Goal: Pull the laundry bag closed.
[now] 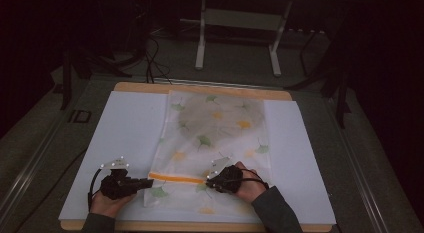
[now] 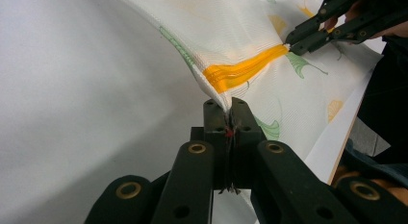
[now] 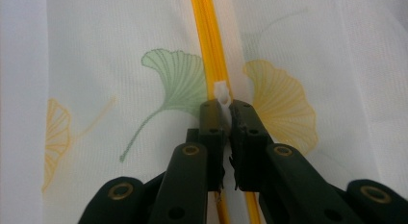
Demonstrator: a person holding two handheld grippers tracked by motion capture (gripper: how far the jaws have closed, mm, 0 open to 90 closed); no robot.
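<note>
I have the mesh pouch [image 1: 215, 143] lying flat down the middle of the surface [image 1: 125, 128], its leaf print up and the orange zipper [image 1: 175, 178] running across it near the front edge. My left gripper [image 2: 230, 106] has its fingers clenched on the pouch's edge at the zipper's end, lifting the fabric a little. My right gripper [image 3: 224, 107] has its fingers clenched on the white zipper pull [image 3: 222, 93] at the zipper's other end.
</note>
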